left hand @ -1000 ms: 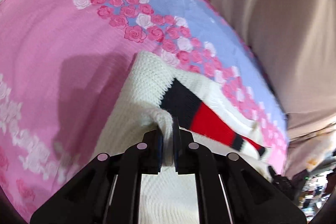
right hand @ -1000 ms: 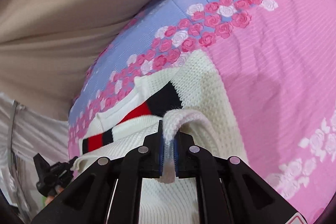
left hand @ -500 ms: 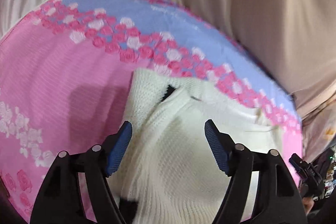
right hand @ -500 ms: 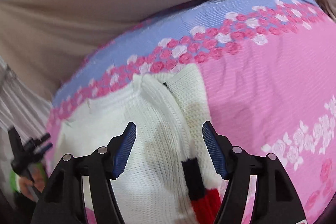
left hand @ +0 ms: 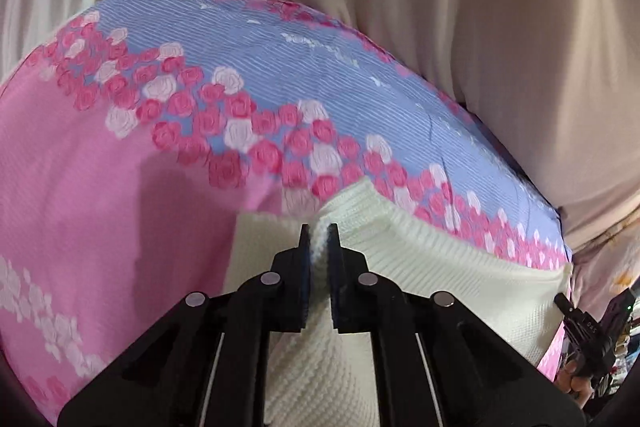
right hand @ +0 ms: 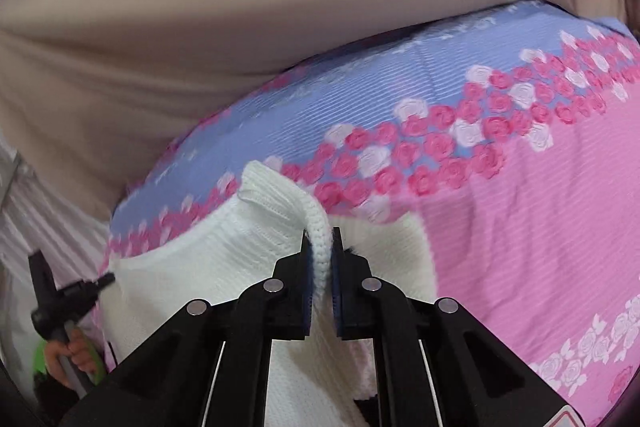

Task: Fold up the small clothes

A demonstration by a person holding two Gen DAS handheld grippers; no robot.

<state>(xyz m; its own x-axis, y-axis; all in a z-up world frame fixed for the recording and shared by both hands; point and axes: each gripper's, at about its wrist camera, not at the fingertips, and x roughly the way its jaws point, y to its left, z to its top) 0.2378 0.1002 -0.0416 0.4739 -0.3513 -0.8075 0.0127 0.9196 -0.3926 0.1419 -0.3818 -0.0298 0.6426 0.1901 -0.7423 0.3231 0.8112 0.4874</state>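
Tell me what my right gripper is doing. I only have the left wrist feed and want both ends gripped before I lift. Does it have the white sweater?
Observer: Yes. In the right wrist view the right gripper is closing its jaws on a raised ridge of the white sweater, with the knit pinched between the pads.
Operator: Where is the fabric past its fingers?
Observer: It lies on the pink rose bedspread, with its far corner reaching the band of roses.
Operator: Any coloured stripe showing there?
Observer: No red. There is only a small dark patch beside one finger, too small to identify.
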